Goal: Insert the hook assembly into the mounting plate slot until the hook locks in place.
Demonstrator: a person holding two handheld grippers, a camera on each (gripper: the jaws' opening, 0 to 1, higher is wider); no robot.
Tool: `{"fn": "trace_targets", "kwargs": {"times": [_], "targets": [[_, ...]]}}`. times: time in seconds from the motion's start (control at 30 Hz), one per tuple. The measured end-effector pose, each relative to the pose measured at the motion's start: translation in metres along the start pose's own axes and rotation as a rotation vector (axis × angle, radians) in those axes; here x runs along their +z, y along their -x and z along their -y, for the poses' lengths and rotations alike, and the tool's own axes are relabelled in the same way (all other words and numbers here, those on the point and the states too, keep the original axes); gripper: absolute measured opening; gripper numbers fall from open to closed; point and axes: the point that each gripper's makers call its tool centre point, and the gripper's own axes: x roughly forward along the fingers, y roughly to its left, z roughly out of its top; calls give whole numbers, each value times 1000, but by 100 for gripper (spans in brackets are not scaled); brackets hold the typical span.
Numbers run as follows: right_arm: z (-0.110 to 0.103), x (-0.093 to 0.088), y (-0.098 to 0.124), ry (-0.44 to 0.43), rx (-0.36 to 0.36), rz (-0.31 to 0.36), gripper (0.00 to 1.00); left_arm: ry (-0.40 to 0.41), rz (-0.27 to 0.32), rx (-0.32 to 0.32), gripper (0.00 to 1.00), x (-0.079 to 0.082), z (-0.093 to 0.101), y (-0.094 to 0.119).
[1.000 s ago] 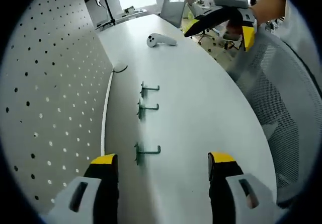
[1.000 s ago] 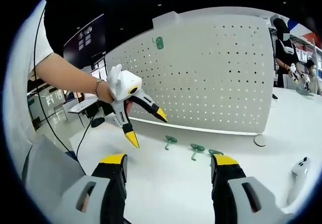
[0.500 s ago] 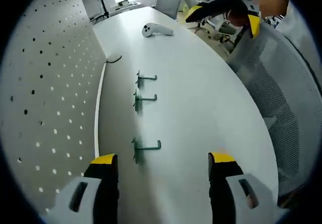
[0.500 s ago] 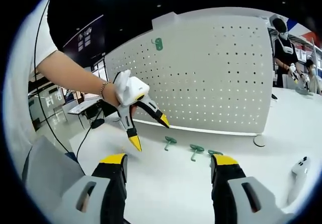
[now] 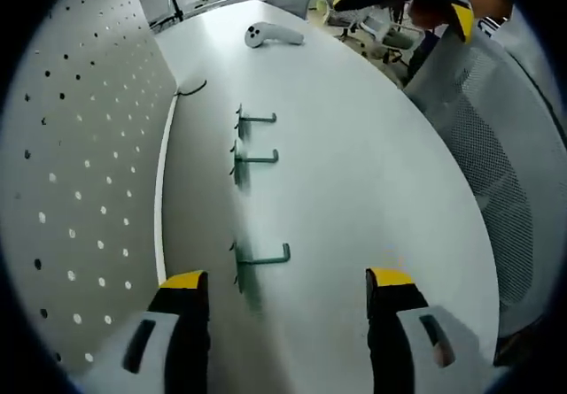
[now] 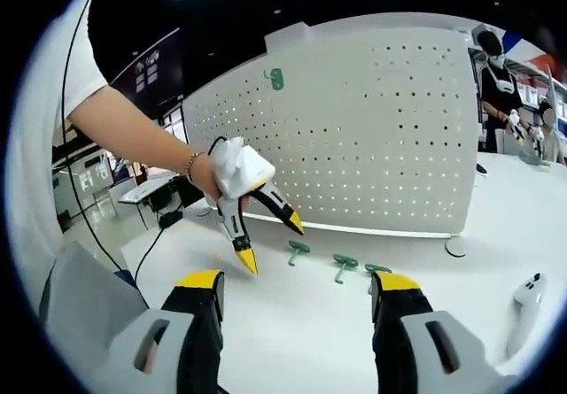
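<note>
Three green hooks lie in a row on the white table (image 5: 372, 173), the nearest hook (image 5: 262, 258) just ahead of the left gripper (image 5: 288, 283), whose jaws stand apart and empty. The pegboard (image 5: 80, 164) rises to that gripper's left (one green hook (image 6: 276, 79) already hangs high on it). Beyond lie a white controller (image 5: 270, 34) and an office room. The right gripper (image 6: 297, 281) is spread too. Since a second ago the left gripper has dropped closer to the hooks.
</note>
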Motion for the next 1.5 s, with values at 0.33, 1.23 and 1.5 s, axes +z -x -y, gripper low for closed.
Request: {"fn": "trace_targets", "kwargs": {"times": [0.33,1.23,1.5], "targets": [[2,0,1,-10,-6,1,66,39,-8,-32,75,-4,-2,-8],[4,-1,1,-13,-15,-1,65,46,6,-50,74,-5,-2,-13],[3,-2,0,-15,-11,-7,66,46,9,-49,71,-5,-4,-13]]}}
